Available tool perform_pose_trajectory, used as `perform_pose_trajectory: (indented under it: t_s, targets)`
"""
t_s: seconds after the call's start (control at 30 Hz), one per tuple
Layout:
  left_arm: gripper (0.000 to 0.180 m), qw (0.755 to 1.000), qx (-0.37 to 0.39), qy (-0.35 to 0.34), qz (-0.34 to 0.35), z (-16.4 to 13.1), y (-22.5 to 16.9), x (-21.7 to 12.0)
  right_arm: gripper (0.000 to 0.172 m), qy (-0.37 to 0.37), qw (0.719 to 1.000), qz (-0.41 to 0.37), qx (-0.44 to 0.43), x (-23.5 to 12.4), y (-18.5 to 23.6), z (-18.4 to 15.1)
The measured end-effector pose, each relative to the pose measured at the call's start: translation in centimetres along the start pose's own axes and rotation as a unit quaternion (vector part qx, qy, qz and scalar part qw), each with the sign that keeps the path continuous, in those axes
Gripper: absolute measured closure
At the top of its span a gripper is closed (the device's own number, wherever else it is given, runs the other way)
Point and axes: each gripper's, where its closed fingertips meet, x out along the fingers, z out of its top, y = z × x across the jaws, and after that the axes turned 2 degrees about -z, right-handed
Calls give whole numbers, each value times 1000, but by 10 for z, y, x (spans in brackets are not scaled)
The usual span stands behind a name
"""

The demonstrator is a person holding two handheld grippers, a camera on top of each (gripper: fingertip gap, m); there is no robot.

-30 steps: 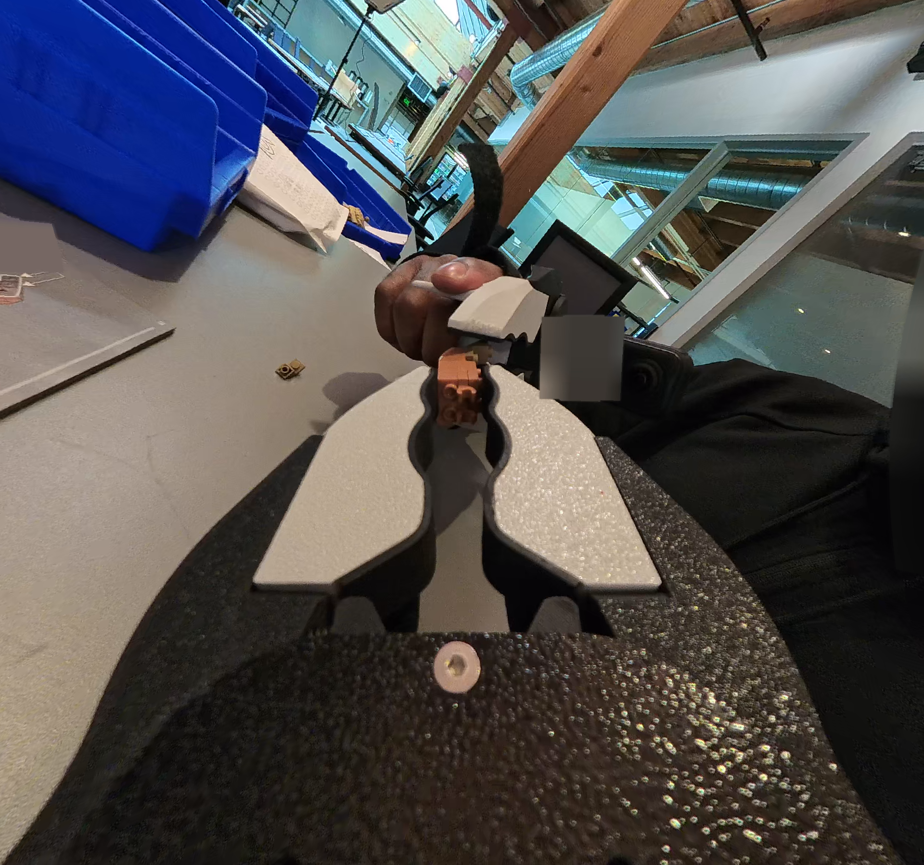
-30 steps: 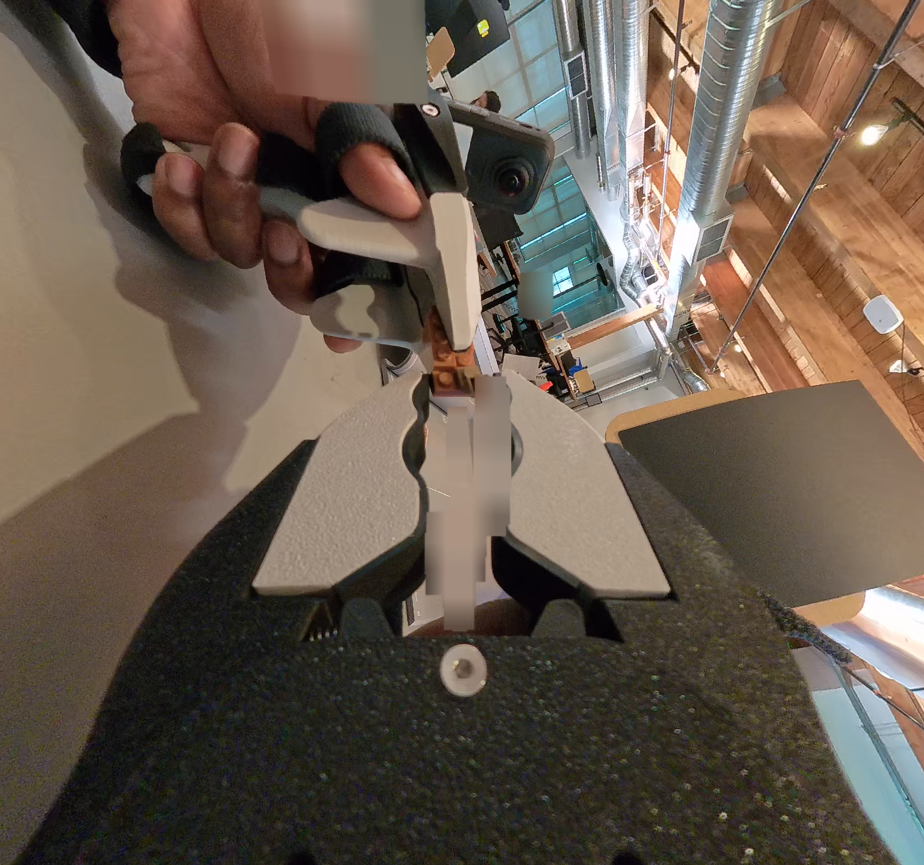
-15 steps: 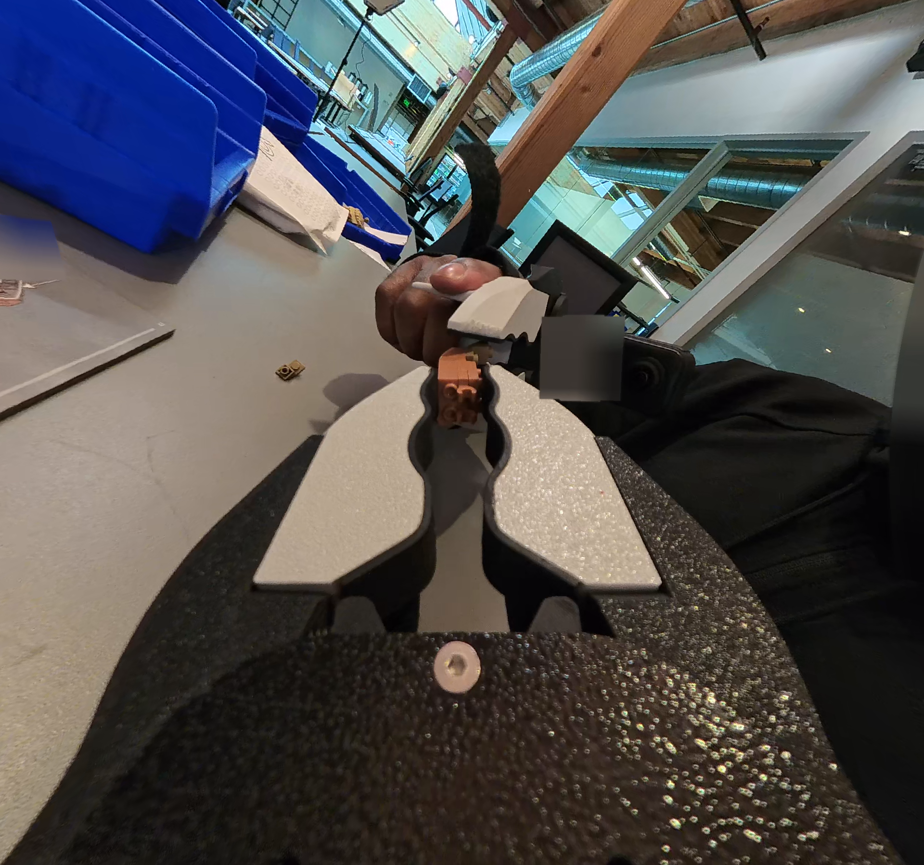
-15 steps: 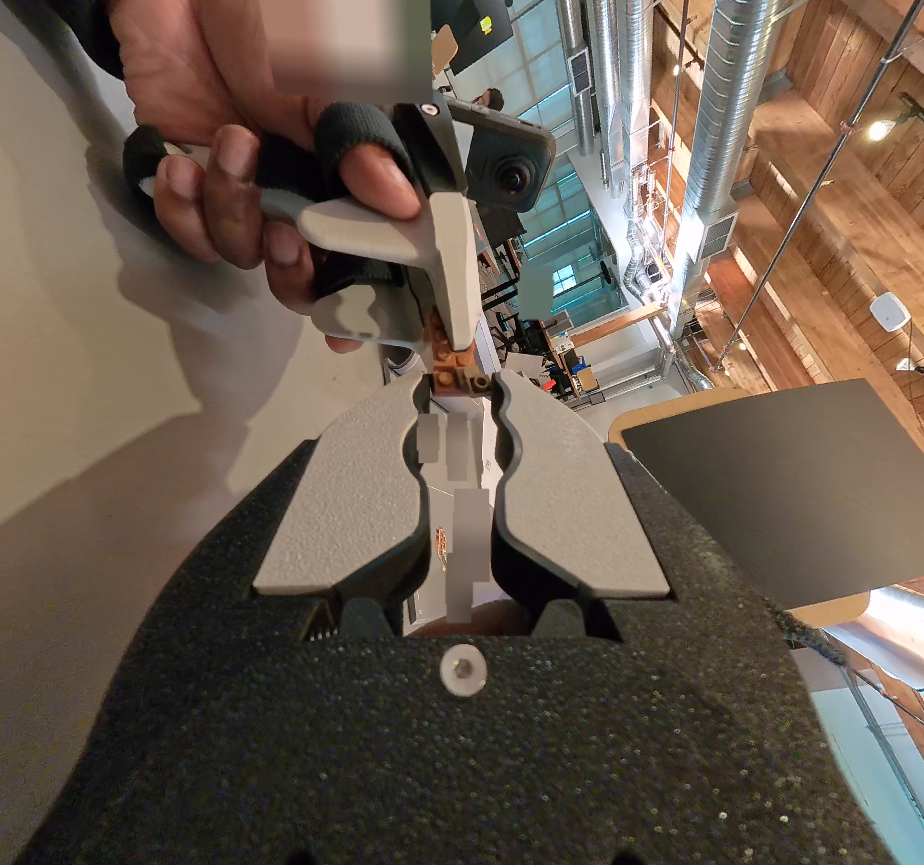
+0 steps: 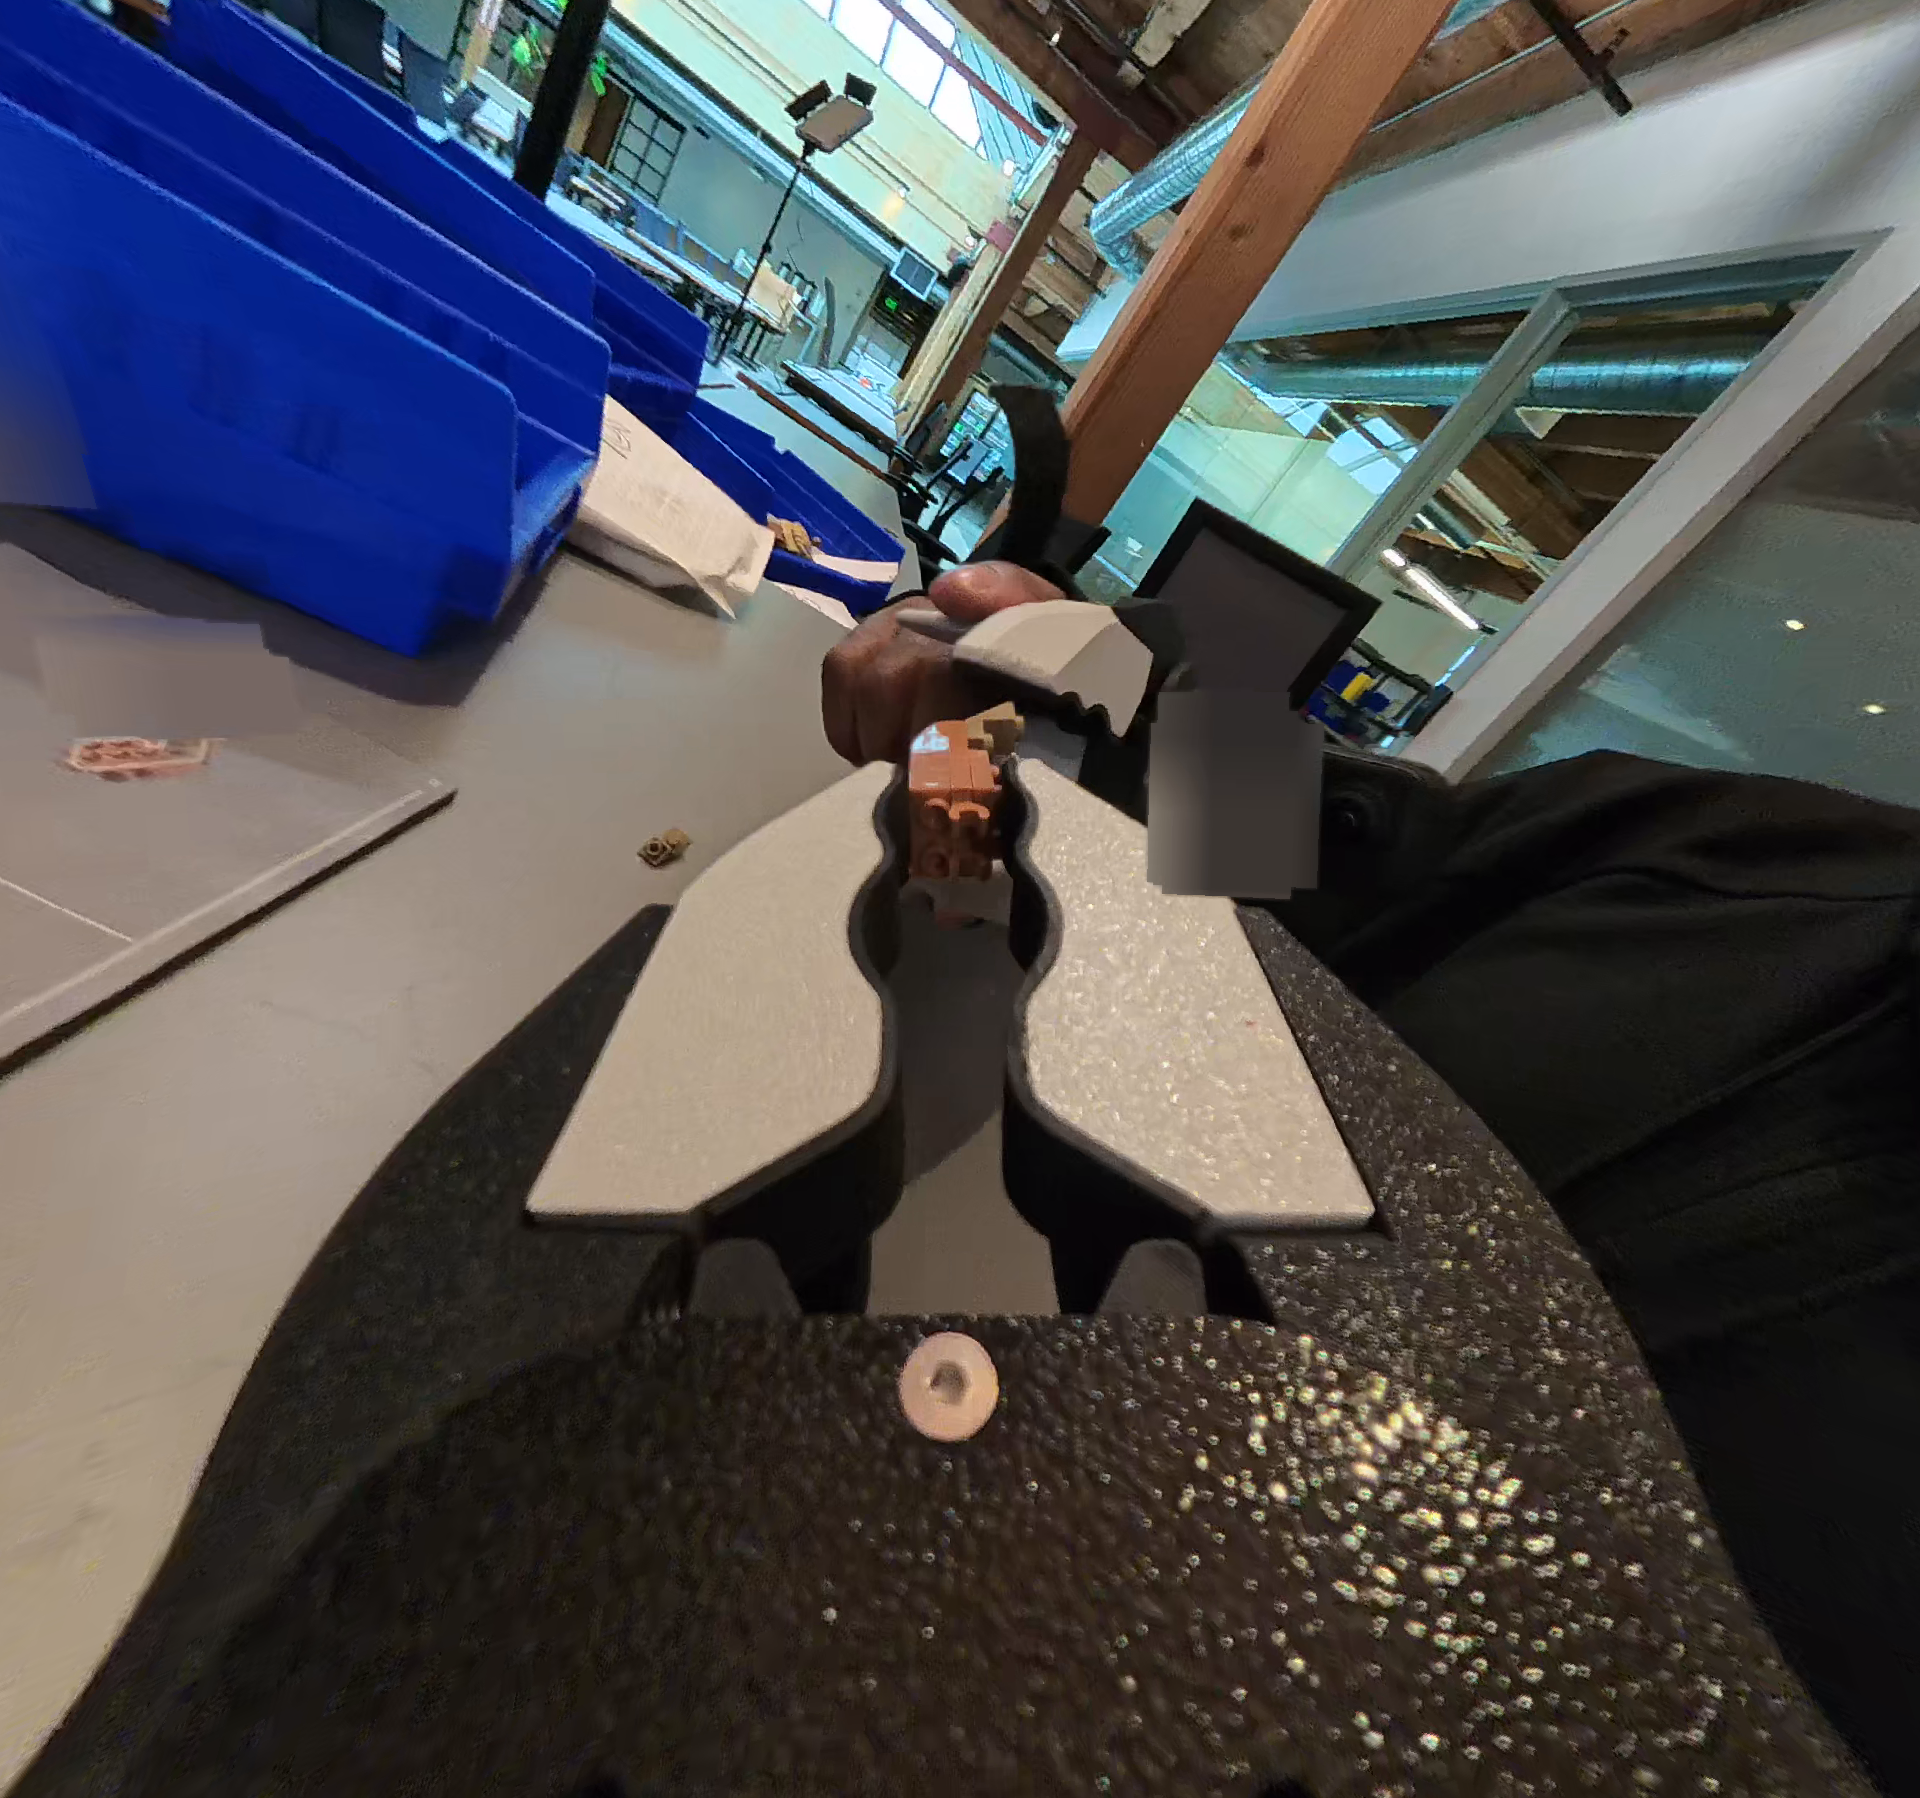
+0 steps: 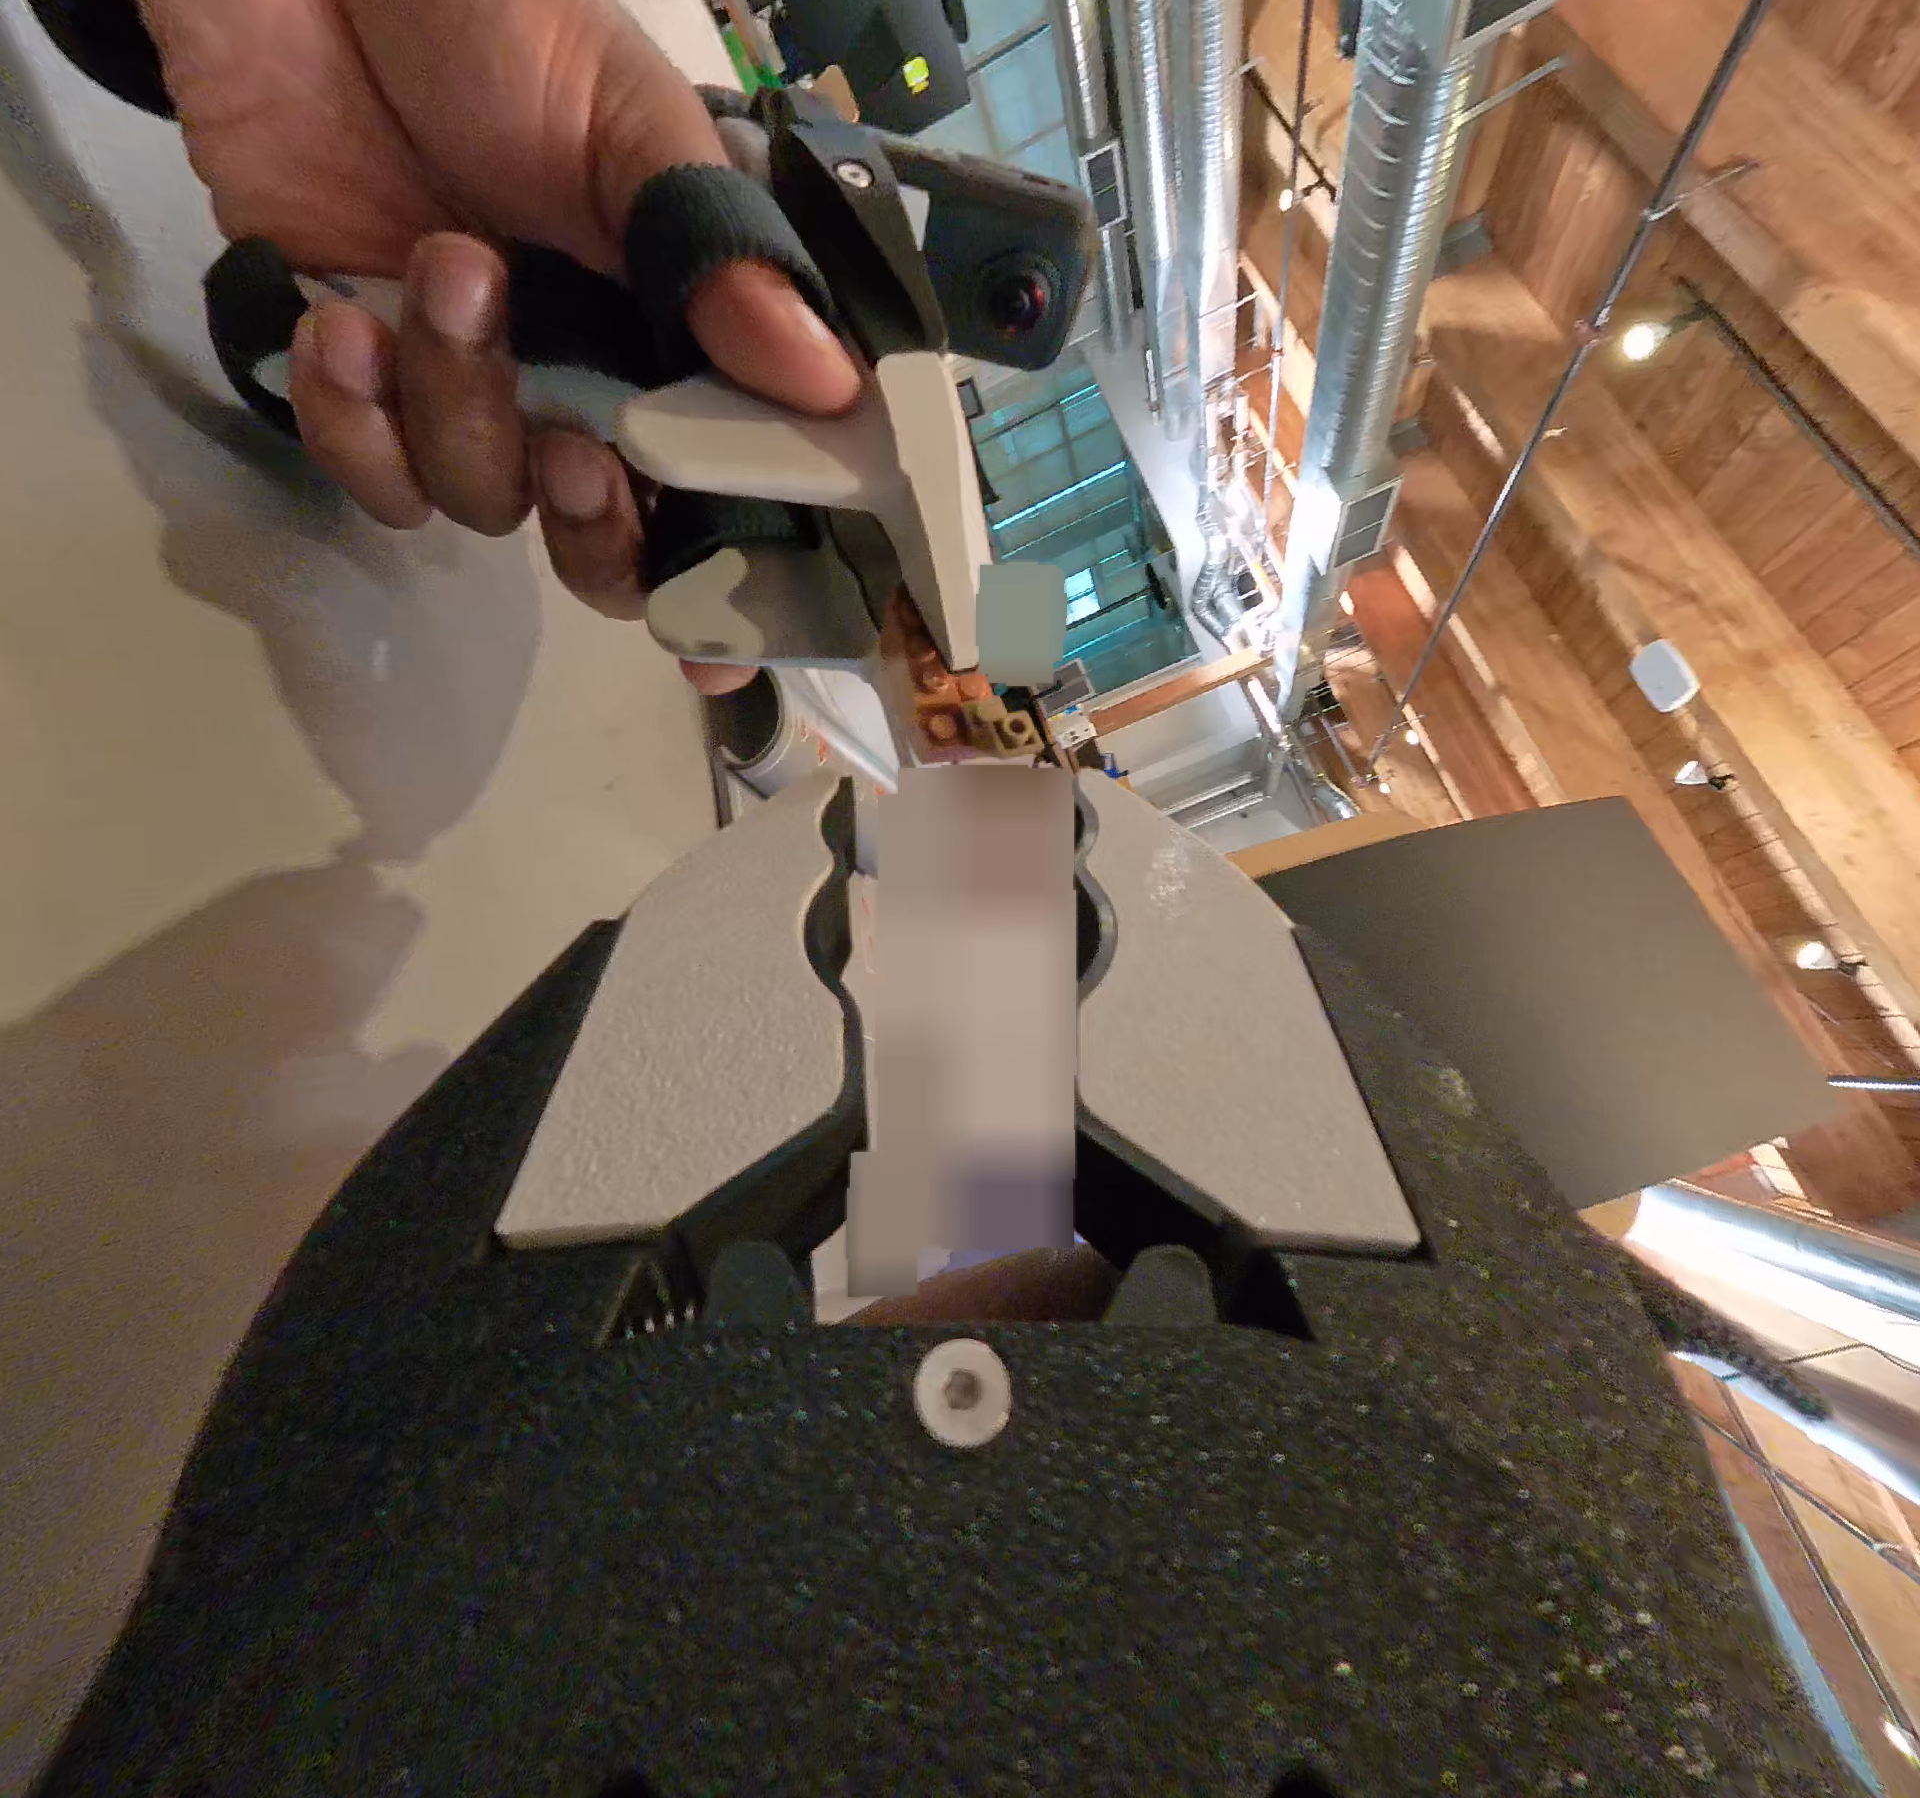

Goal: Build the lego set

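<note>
My left gripper is shut on a small brown brick assembly and holds it above the grey table. A small tan piece is stuck on the assembly's far end. In the right wrist view the left gripper grips the brown assembly, with the tan piece on it. My right gripper is open, its tips just short of the tan piece and not touching it. One of its fingers shows in the left wrist view, just above the tan piece.
Blue bins line the table's far left, with white paper beside them. A loose tan piece lies on the table. A grey mat carries a flat brown part. A person's black sleeve is at the right. My two grippers' fingertips are within a few centimetres of each other.
My right gripper has opened and let go of the tan piece, which stays on the brown assembly. It has drawn back a little. The left gripper keeps its grip.
</note>
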Motion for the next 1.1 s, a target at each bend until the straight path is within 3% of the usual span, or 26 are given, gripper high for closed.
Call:
perform_pose_trajectory:
  t_s: [0.23,0.6,1.1]
  targets:
    - [165,997,70,11,34,2,-2,0,139,-5,998,-47,-52,-5,-12,6]
    - [165,999,47,16,23,-4,-1,4,161,-9,998,-39,-47,-3,-8,9]
    - [165,999,37,-17,26,3,1,3,161,30,998,-60,-20,2,-12,8]
